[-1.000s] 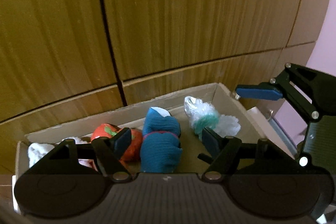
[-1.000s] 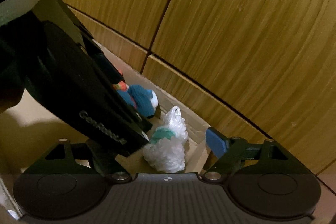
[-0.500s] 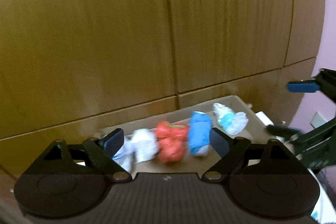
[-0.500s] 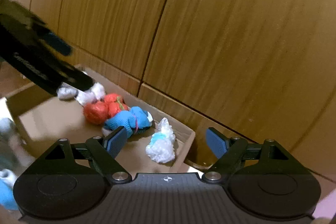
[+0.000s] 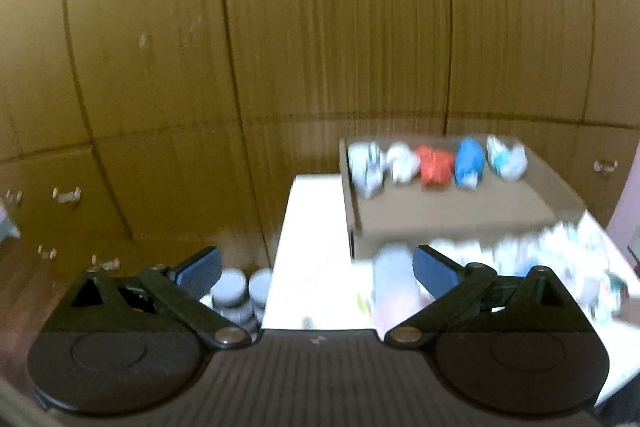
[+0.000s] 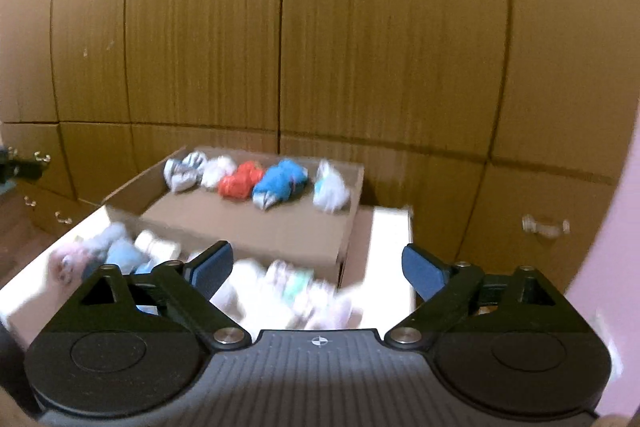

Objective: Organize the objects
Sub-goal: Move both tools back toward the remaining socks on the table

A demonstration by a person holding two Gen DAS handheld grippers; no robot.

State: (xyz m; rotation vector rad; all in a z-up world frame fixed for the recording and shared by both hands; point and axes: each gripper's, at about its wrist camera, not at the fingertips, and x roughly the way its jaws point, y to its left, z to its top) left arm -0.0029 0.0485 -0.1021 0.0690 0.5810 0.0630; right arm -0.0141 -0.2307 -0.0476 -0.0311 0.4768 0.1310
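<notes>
Both tools have pulled back from the cardboard box (image 6: 256, 227), jaws just opening wide — left tool (image 5: 316, 271) and right tool (image 6: 316, 267) empty. Five rolled sock bundles (image 6: 280, 183) line the box's far wall; loose socks (image 6: 288, 291) below look soft, light — best pinched mid-roll.

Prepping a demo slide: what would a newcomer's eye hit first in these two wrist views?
The row of rolled sock bundles along the far wall of the cardboard box: the red one and the blue one pop between pale ones. Nearer, a blurred pile of loose socks lies on the white surface. Wood-grain cabinet doors fill the background.
</notes>
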